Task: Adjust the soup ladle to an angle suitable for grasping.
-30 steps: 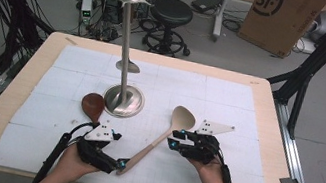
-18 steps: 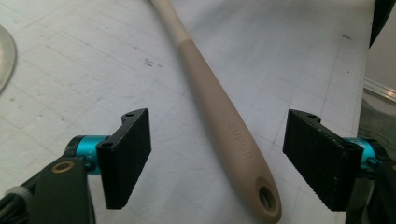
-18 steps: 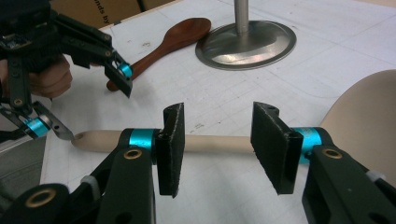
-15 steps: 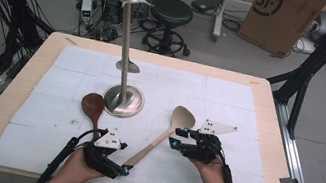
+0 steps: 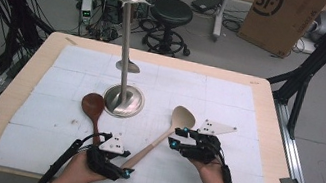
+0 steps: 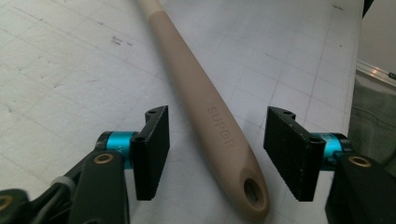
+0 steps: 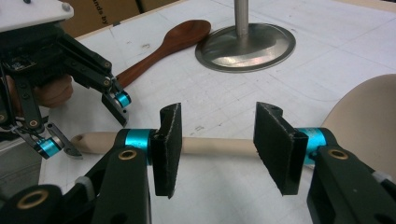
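Note:
A light wooden spoon lies slanted on the white mat, bowl toward the far side. My left gripper straddles the spoon's handle end. Its jaws have just been closing, with a gap still showing on each side, so the pads do not touch. My right gripper hovers open beside the spoon's neck; its jaws have just been opening a little. The handle runs crosswise behind my right gripper, untouched. The left gripper shows farther off in the right gripper view.
A dark wooden spoon lies left of the metal stand's round base, whose pole rises tall. The white mat covers a wooden table. Cables, a stool and a cardboard box sit on the floor beyond.
My left gripper has slid slightly toward the near edge along the light spoon's handle, and its jaws have narrowed. The right gripper and both spoons have stayed put.

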